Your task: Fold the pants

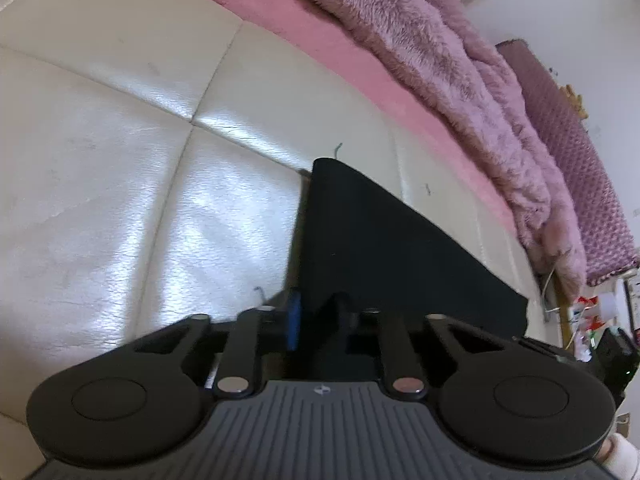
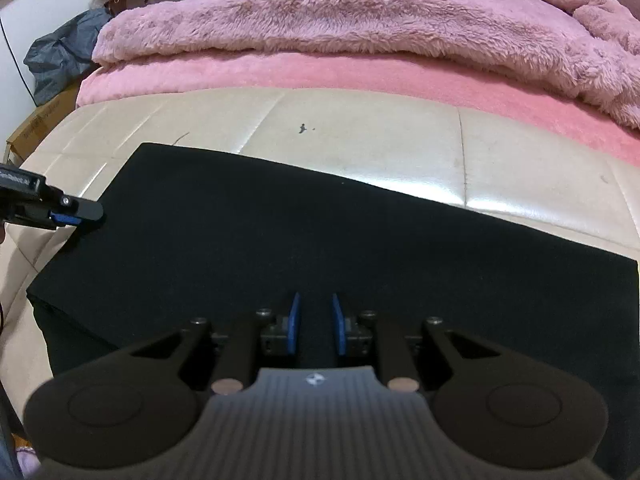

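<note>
Lying flat in a folded rectangle, the black fabric pants (image 2: 248, 232) are resting on the cream padded leather bench (image 2: 360, 148), which is standing against the foot of a bed. The left tool (image 2: 86, 214) is reaching in from the left edge of the right wrist view and is pinching the pants at their left border; in the left wrist view the black cloth is rising between its blue pads (image 1: 294, 320), so this tool is clenched on the pants. The right tool (image 2: 316, 328) is hovering over the near part of the pants with a narrow gap showing between its two blue pads, gripping nothing. Beyond the bench, a pink bed sheet (image 2: 360, 76) is lying under a fluffy pink blanket (image 2: 340, 12).
</note>
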`<state>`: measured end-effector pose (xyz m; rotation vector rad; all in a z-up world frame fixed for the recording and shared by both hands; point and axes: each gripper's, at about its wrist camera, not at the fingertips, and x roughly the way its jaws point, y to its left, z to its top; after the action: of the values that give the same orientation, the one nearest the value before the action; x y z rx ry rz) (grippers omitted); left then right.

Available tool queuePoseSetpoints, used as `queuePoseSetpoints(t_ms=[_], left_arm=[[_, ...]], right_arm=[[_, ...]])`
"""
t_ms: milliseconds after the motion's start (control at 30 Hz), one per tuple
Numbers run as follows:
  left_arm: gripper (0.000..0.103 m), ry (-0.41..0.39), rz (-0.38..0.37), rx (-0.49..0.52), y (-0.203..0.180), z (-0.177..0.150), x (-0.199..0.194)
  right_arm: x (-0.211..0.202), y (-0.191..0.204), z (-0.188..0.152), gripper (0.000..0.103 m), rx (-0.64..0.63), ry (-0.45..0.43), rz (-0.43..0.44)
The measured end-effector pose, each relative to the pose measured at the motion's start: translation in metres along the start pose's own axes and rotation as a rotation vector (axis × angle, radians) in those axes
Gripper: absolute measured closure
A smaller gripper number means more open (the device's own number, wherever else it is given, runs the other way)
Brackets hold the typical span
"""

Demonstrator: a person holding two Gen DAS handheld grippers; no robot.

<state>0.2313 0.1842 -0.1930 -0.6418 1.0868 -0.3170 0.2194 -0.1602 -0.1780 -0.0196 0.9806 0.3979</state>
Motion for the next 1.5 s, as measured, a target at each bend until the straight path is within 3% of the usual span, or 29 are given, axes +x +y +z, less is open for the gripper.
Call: queuePoseSetpoints(t_ms=[333,567,733,1133,1500], left_arm=[[0.097,-0.084,0.037,-0.058,-0.010,-0.007,-0.018],[0.097,-0.107,0.132,-0.113,0.009,-0.003,-0.042],[0.097,-0.136,0.106,-0.101,0.001,-0.003,-0.061],[0.097,-0.159,-0.005,-0.035,-0.109,0.016,-0.082],[0.097,-0.071,-0.059,0.039,-0.232,0.010,-0.031]], right_arm=[[0.001,0.008,0.006,0.085,-0.012,0.018,-0.024],[0.011,0.039,0.014,0.085,-0.070,0.044,0.050],[0.014,0.054,0.017,0.081,-0.098,0.041,0.075],[-0.036,0.003,0.022,0.081,0.005,-0.059,0.032],[-0.096,-0.062,0.006,0.081,0.136,-0.174,-0.013]])
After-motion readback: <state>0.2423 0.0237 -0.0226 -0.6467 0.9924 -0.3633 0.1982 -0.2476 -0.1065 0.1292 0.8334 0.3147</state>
